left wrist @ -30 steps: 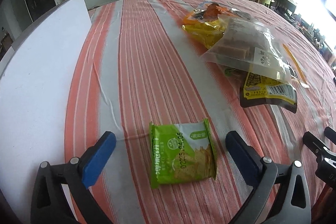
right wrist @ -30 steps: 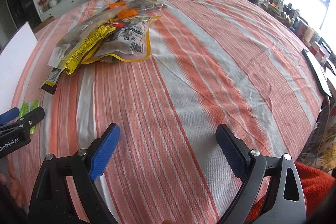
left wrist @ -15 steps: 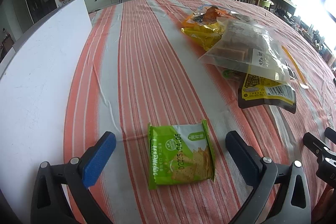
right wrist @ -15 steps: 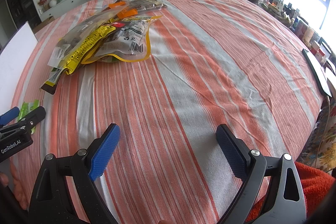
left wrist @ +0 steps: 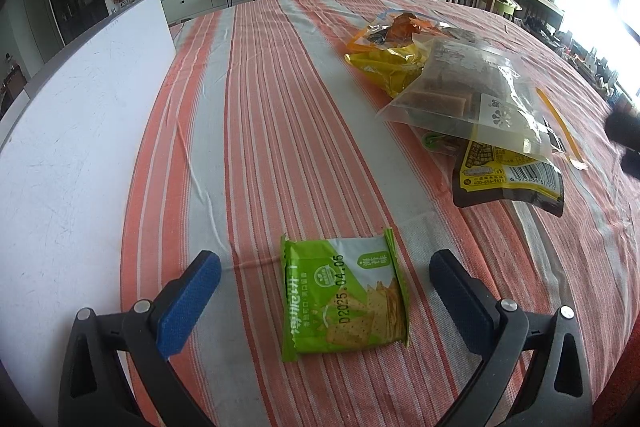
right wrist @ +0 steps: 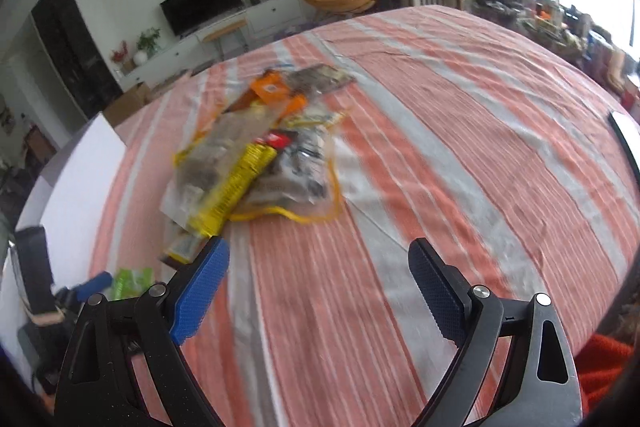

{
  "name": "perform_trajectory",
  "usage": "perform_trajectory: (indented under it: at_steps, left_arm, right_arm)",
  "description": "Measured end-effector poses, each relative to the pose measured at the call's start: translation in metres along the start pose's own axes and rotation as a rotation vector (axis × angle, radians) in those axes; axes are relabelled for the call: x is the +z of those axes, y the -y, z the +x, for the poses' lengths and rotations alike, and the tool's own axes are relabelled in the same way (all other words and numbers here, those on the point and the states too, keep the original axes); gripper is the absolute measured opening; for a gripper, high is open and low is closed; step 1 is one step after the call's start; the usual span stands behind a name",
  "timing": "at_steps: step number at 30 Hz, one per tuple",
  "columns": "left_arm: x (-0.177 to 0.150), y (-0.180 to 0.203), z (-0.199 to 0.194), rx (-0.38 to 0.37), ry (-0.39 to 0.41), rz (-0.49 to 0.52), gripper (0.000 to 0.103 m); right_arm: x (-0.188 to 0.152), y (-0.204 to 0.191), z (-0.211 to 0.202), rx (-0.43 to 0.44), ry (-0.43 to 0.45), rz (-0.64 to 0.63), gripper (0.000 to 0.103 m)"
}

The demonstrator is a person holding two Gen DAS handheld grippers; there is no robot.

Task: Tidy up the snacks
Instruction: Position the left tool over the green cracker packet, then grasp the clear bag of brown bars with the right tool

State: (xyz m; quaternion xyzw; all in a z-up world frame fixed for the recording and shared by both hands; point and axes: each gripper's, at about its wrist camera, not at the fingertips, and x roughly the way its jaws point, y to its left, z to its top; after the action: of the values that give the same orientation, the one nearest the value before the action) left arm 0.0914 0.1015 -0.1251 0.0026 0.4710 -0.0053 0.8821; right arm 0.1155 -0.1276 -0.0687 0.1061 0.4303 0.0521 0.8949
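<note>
The left gripper (left wrist: pixel 324 291) sits low over the striped tablecloth (left wrist: pixel 260 131), its blue-padded fingers (left wrist: pixel 188 303) spread wide and level on either side of a green cracker packet (left wrist: pixel 344 297). The packet lies flat on the cloth between the pads, touching neither. The right gripper (right wrist: pixel 318 287) is raised higher and tipped forward, its jaws just as wide apart and holding nothing, with bare cloth between them.

The left wrist view gives the sharp reading: the packet's printed date, a white board (left wrist: pixel 76 131) along the left edge of the table, and farther off to the right a heap of snacks (left wrist: pixel 464 95), with a clear zip bag on top of yellow and dark pouches. At the right edge a dark blur shows, too indistinct to identify.

The right wrist view is motion-blurred. It shows the same heap (right wrist: pixel 256 163) from the other side, straight ahead beyond the pads, and at lower left the left gripper's blue tip (right wrist: pixel 94 283) beside a sliver of the green packet (right wrist: pixel 130 281). It also takes in the far side of the table, a television and an orange chair behind.
</note>
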Motion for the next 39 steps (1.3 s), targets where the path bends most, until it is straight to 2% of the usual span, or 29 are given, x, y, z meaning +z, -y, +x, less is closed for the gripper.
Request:
perform_trajectory:
  at_steps: [1,3,4,6,7,8,10,13,14,15,16,17,18,22,26,30,32,35,37,39]
  left_arm:
    - [0.000,0.000,0.000,0.000,0.000,0.000,0.103]
    - [0.000,0.000,0.000,0.000,0.000,0.000,0.103]
    - [0.000,0.000,0.000,0.000,0.000,0.000,0.103]
    - [0.000,0.000,0.000,0.000,0.000,0.000,0.103]
    - [0.000,0.000,0.000,0.000,0.000,-0.001,0.103]
    - [0.000,0.000,0.000,0.000,0.000,-0.001,0.103]
    - [0.000,0.000,0.000,0.000,0.000,-0.001,0.103]
    - [0.000,0.000,0.000,0.000,0.001,-0.001,0.103]
    - [0.000,0.000,0.000,0.000,0.001,-0.001,0.103]
    - [0.000,0.001,0.000,0.000,0.001,-0.001,0.103]
    - [0.000,0.000,0.000,0.000,0.001,-0.001,0.103]
    - [0.000,0.000,0.000,0.000,0.001,-0.001,0.103]
    - [0.000,0.000,0.000,0.000,0.001,-0.001,0.103]
    - [0.000,0.000,0.000,0.000,0.001,-0.001,0.103]
    - [0.000,0.000,0.000,0.000,0.001,-0.001,0.103]
    - [0.000,0.000,0.000,0.000,0.002,-0.001,0.103]
    - [0.000,0.000,0.000,0.000,0.002,-0.001,0.103]
    - [-0.001,0.000,0.000,0.000,0.002,-0.001,0.103]
    - [-0.001,0.000,0.000,0.000,0.002,-0.001,0.103]
    - [-0.001,0.000,0.000,0.000,0.002,-0.001,0.103]
  right_arm:
    - [0.016,-0.007,0.009,0.039,-0.032,-0.001,0.093]
    - [0.049,-0.025,0.040,0.121,-0.156,0.004,0.093]
    - [0.063,-0.034,0.055,0.128,-0.197,0.003,0.093]
    - [0.083,-0.059,0.085,0.091,-0.254,-0.037,0.093]
    - [0.089,-0.071,0.104,0.062,-0.312,-0.054,0.094]
    - [0.092,-0.081,0.122,-0.007,-0.368,-0.058,0.094]
    - [0.094,-0.101,0.138,-0.088,-0.357,-0.100,0.094]
    - [0.085,-0.130,0.162,-0.225,-0.380,-0.274,0.094]
    - [0.078,-0.135,0.170,-0.264,-0.397,-0.341,0.091]
    - [0.073,-0.138,0.170,-0.281,-0.380,-0.392,0.087]
    - [0.069,-0.138,0.165,-0.280,-0.343,-0.424,0.078]
    - [0.066,-0.138,0.158,-0.269,-0.305,-0.449,0.059]
    - [0.063,-0.138,0.151,-0.290,-0.278,-0.477,0.059]
    - [0.063,-0.118,0.118,-0.216,-0.201,-0.432,0.059]
    - [0.074,-0.086,0.069,-0.086,-0.075,-0.312,0.060]
    - [0.063,-0.035,0.032,-0.023,-0.080,-0.259,0.060]
    - [0.043,-0.007,0.018,-0.022,-0.075,-0.235,0.060]
    - [0.006,0.032,0.008,-0.101,-0.082,-0.206,0.060]
    - [-0.006,0.053,0.020,-0.134,-0.127,-0.170,0.061]
    - [-0.010,0.064,0.034,-0.160,-0.183,-0.120,0.067]
